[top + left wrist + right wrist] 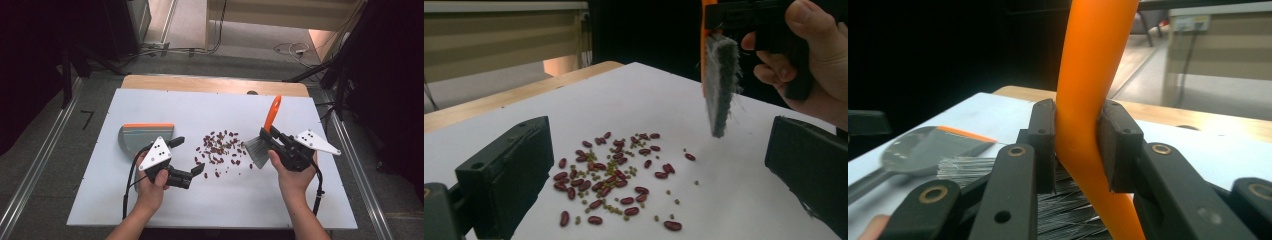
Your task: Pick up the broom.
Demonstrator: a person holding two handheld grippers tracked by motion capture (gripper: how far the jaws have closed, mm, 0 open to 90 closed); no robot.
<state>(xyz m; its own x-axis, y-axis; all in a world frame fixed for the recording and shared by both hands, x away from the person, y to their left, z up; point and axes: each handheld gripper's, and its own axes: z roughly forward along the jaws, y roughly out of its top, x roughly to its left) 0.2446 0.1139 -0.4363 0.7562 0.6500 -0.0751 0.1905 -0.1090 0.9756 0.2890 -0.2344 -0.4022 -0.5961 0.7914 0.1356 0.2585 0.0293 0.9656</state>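
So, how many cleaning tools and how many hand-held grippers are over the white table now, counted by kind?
Brush: 1
Dustpan: 1
Grippers: 2, left gripper and right gripper
Total: 4

brush handle (1093,75) top cropped, dustpan (923,147) perhaps blurred

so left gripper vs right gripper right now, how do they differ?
The left gripper is open with nothing between its fingers; the right gripper is shut on the brush by its orange handle. The left one sits beside the dustpan; the right one hangs the bristles by the beans. Both are hand-held above the white table.
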